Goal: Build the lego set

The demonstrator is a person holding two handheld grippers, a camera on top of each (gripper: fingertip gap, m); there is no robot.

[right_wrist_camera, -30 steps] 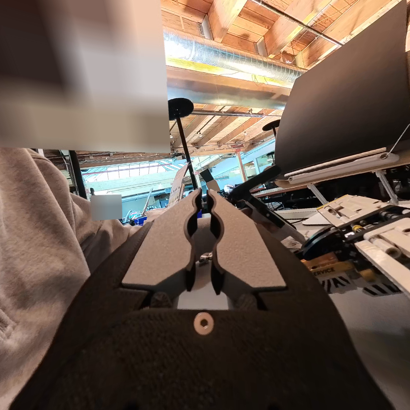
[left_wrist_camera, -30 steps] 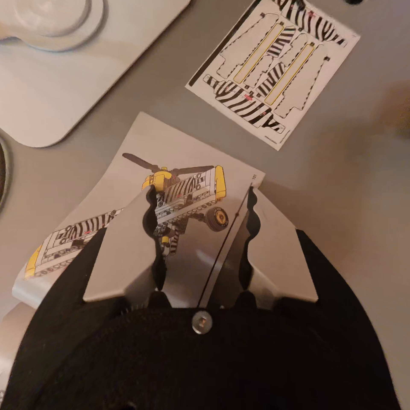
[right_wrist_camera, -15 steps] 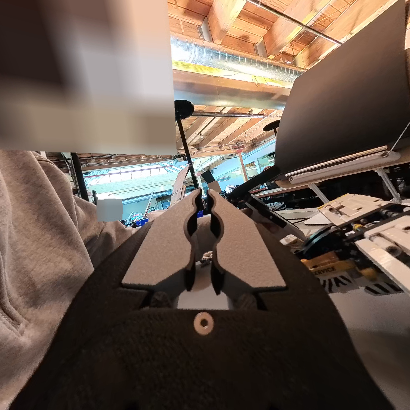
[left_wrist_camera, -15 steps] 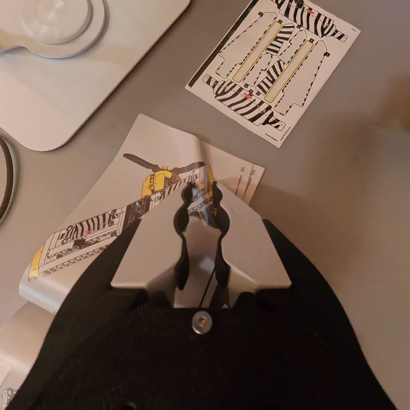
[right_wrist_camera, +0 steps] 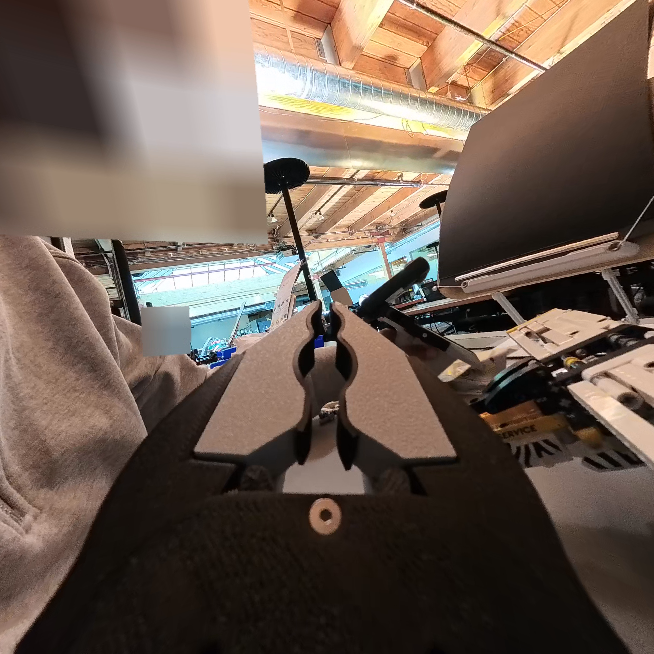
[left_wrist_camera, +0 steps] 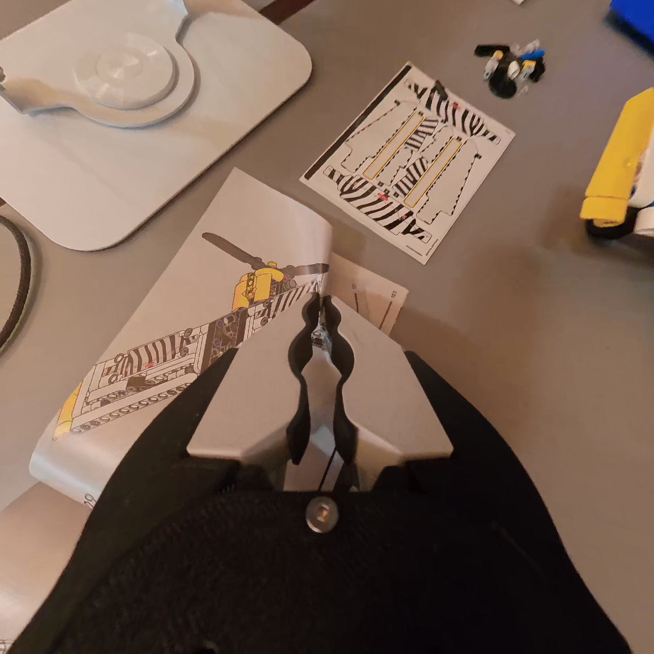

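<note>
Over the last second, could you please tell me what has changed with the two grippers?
The left gripper closed from wide open onto a page of the instruction booklet and lifted its edge, showing the page beneath. The sticker sheet stayed put. The right gripper stayed shut and idle.

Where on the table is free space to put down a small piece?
Bare grey table lies right of the instruction booklet, below the sticker sheet, short of the yellow model. A narrower strip runs between the white stand base and the sticker sheet. Around the left gripper it is crowded.
</note>
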